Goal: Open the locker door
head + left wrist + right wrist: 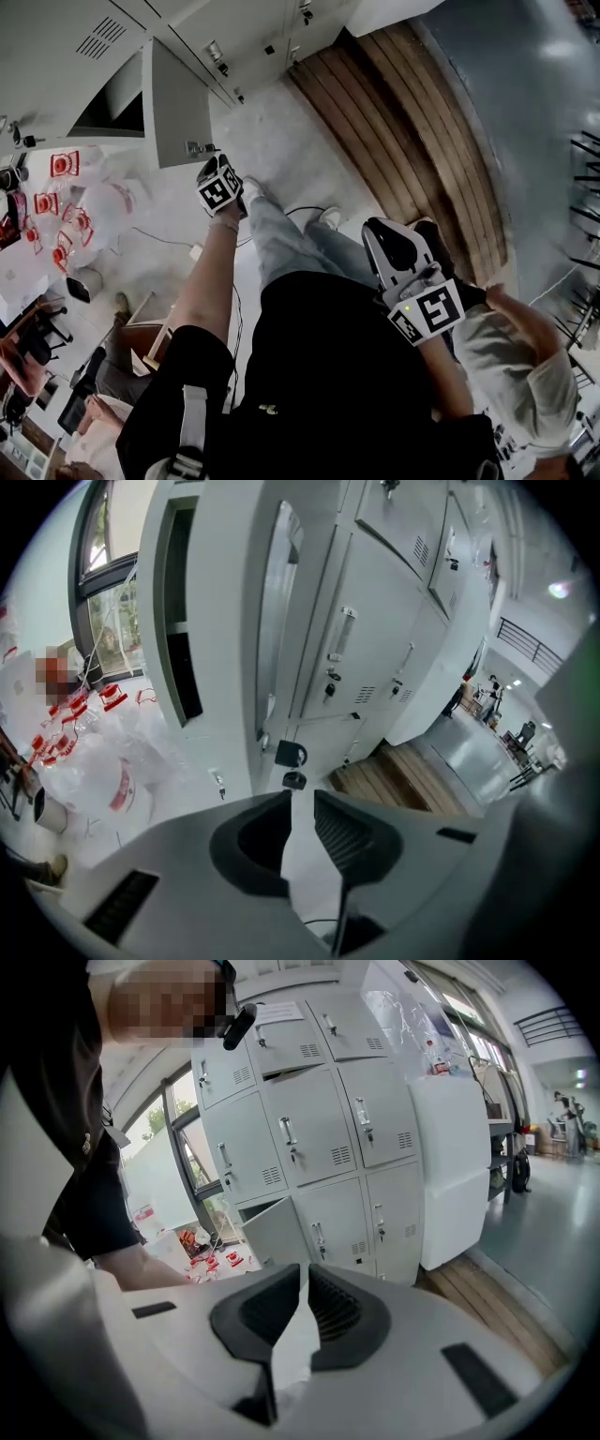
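Note:
The grey locker door (176, 108) stands swung open at the upper left of the head view, showing the dark compartment (111, 105) behind it. A lock fitting (199, 148) sits at the door's lower corner. My left gripper (209, 164) hovers just below that corner. In the left gripper view the door (277, 621) is edge-on and its black latch (290, 754) lies just ahead of the left gripper (302, 794), whose jaws keep a narrow empty gap. My right gripper (375, 230) hangs back beside my body. The right gripper (304, 1269) has its jaw tips together, empty, and faces the open door (274, 1232).
A bank of grey lockers (319, 1129) fills the wall, with a white cabinet (455, 1166) at its right end. White plastic bags with red print (84, 211) lie on the floor at left. A wooden platform (412, 141) runs along the right. Another person (516, 361) crouches at lower right.

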